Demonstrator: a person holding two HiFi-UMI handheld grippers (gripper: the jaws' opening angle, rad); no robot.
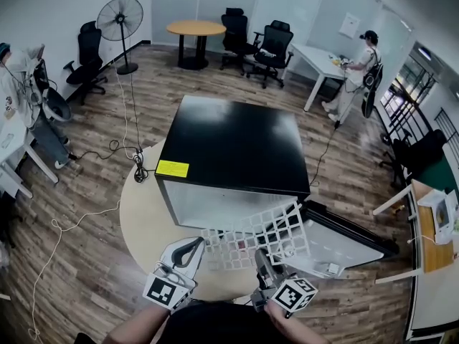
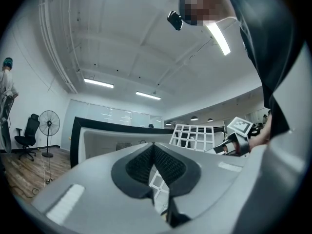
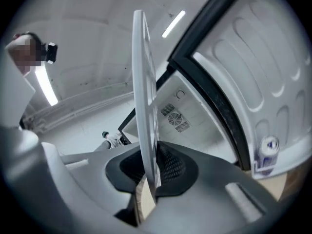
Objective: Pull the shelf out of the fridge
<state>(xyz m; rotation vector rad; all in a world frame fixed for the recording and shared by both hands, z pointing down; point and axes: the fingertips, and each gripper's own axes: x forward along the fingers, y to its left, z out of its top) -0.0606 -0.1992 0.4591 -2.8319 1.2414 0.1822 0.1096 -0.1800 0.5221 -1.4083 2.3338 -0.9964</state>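
Right tongs (image 1: pixel 259 255): clamped on the near edge of the white wire-grid shelf (image 1: pixel 265 235). The right gripper view shows the grid edge-on, pinched between the pads (image 3: pixel 165 162).

Left tongs (image 1: pixel 199 244): pads drawn together, a scrap of grid showing in the slit. Reads as a pinch on the shelf's left corner.

Shelf location: out in front of the black box-shaped fridge (image 1: pixel 237 145), over the front rim of the round pale wooden desk (image 1: pixel 143 213). Its far right corner is still near the fridge mouth, close to the open white-lined fridge door (image 1: pixel 344 242).

Key relation: the shelf's long axis runs side to side across the fridge mouth, spanning one pair of tongs to the other. The fridge lies beyond it, the person on the near side.

Judgement: the remaining pull is straight back toward the person. Right tongs sit nearer the corner that must still clear, so that hand likely leads; watch the door side for snagging.
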